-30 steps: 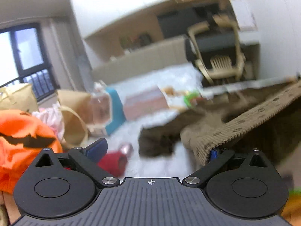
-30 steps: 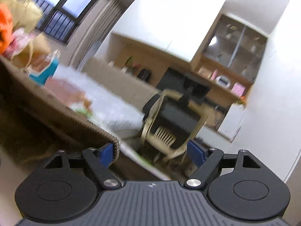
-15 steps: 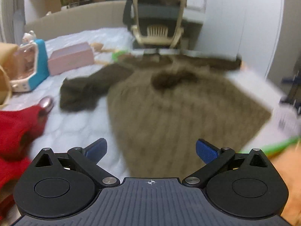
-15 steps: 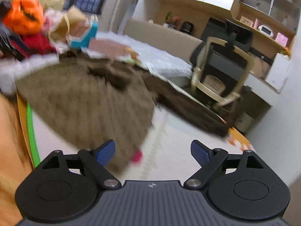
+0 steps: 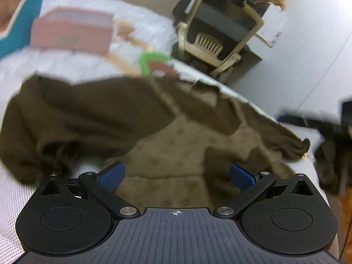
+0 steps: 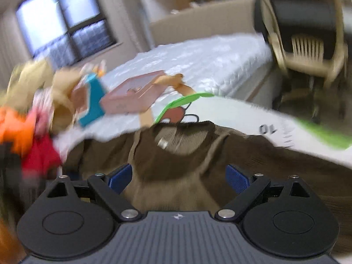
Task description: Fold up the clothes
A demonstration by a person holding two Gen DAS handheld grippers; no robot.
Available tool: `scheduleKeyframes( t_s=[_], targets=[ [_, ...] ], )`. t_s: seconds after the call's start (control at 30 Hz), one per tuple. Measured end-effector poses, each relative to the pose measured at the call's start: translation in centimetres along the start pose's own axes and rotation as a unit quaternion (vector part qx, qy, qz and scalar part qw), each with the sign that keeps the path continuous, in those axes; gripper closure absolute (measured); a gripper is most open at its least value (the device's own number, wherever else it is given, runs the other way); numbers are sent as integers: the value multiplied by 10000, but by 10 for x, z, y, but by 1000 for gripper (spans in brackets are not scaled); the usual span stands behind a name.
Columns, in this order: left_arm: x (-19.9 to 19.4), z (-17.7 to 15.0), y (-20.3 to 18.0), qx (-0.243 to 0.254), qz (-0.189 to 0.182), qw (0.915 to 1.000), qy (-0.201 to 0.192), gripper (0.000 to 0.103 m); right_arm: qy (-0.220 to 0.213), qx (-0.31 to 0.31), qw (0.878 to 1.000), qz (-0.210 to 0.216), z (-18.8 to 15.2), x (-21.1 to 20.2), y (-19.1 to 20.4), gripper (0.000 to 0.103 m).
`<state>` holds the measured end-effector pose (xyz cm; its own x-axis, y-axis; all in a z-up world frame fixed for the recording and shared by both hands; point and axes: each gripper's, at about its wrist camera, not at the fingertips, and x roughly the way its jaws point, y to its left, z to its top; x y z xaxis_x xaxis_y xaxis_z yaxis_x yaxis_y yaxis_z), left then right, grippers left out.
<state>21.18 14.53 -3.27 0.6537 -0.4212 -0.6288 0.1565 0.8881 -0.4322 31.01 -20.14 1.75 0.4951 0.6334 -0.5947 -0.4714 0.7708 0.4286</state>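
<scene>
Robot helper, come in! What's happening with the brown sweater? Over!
Left gripper open, empty. Right gripper open, empty. Brown sweater spread flat on the bed, unfolded. Nothing on top of it.

A brown knit sweater [image 5: 176,145] lies spread on the white bed, its tan body facing up and its darker brown sleeves flung out to either side (the left one bunched). Its dark neckline [image 6: 176,151] shows a small label.

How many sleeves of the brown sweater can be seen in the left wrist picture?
2. One dark sleeve lies spread to the left of the lighter body. The other sleeve stretches to the right, near the mat's edge. The picture is blurred.
</scene>
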Motion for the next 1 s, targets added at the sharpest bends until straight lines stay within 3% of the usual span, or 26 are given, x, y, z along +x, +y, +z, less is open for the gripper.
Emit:
scheduleKeyframes(
  t_s=[0.13,0.3,0.37,0.43,0.6,0.67,0.73,0.8,0.87,0.93,0.97,1.0],
  targets=[
    [-2,-15,8,164,-170,9997,-53,0,318,1084,9922,531,31,66,-35,10],
    [-1,-17,9,178,-316,9991,233,0,-804,1267,9882,304,63,65,-49,15],
    [-2,-16,11,122,-403,9988,270,0,-705,1609,9833,476,66,68,-60,16],
    [-3,-17,14,37,-454,9987,243,0,-429,1706,9825,611,60,69,-61,15],
    [-29,-17,17,-651,-296,9971,-244,0,-542,865,9944,286,7,22,-41,11],
    [-47,-19,24,-1081,-159,9917,-670,0,-586,526,9968,155,-14,4,-34,7],
    [-58,-20,37,-1725,-29,9796,-1026,0,-629,186,9978,24,-35,-15,-26,6],
    [-58,-16,53,-2320,20,9660,-1143,0,-672,-152,9976,-107,-56,-34,-18,6],
    [-53,-7,57,-2591,358,9584,-1140,0,-715,-239,9970,-202,-74,-36,-17,6],
    [-57,6,43,-1994,908,9676,-1257,0,-831,-411,9955,-213,-80,-39,-13,6],
    [-57,11,26,-1267,1380,9730,-1345,0,-888,-497,9946,-219,-84,-41,-11,6],
    [-58,15,9,-500,1858,9710,-1421,0,-946,-583,9936,-225,-87,-43,-9,5]
  ],
)
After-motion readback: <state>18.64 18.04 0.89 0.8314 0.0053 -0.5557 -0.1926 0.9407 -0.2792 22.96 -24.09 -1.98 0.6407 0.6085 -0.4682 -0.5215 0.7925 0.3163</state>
